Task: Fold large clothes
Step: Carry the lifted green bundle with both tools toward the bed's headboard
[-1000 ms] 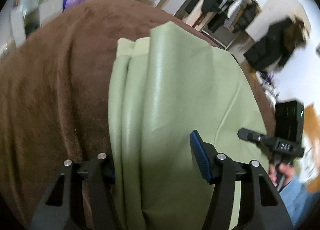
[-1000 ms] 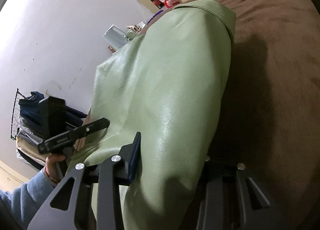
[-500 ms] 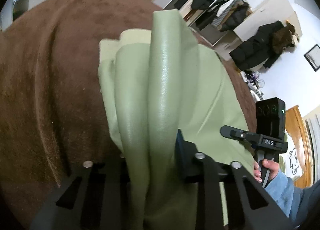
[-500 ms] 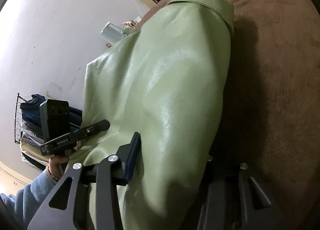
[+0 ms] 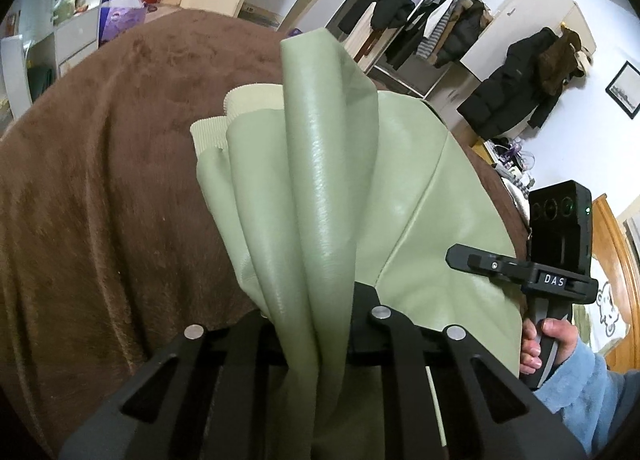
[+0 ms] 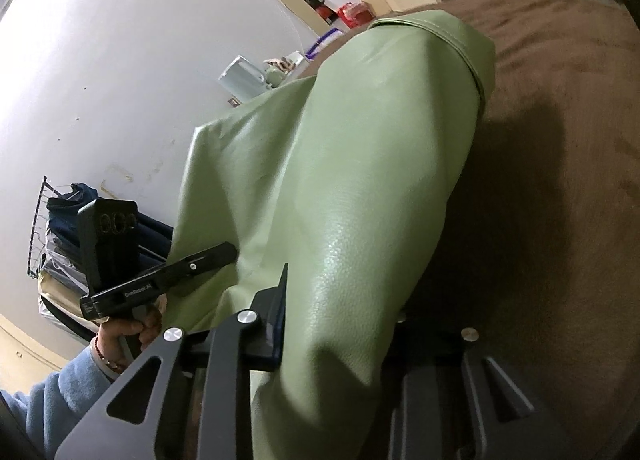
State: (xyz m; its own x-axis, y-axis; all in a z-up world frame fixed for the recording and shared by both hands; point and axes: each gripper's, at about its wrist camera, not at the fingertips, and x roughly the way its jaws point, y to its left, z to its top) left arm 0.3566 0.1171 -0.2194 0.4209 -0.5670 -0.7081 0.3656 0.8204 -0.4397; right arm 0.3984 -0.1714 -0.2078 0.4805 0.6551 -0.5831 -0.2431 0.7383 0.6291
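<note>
The left gripper (image 5: 316,320), at the bottom centre of its view, has just been closing and now pinches a bunched fold of the pale green jacket (image 5: 320,195), which rises toward the upper centre. The right gripper (image 6: 340,324) has also been closing, its jaws clamped around a thick roll of the jacket over the brown blanket (image 6: 560,179)

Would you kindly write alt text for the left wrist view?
The left gripper is clamped on a bunched fold of a pale green leather-look jacket lying on a brown blanket. At right, the right gripper also meets the jacket.
</note>
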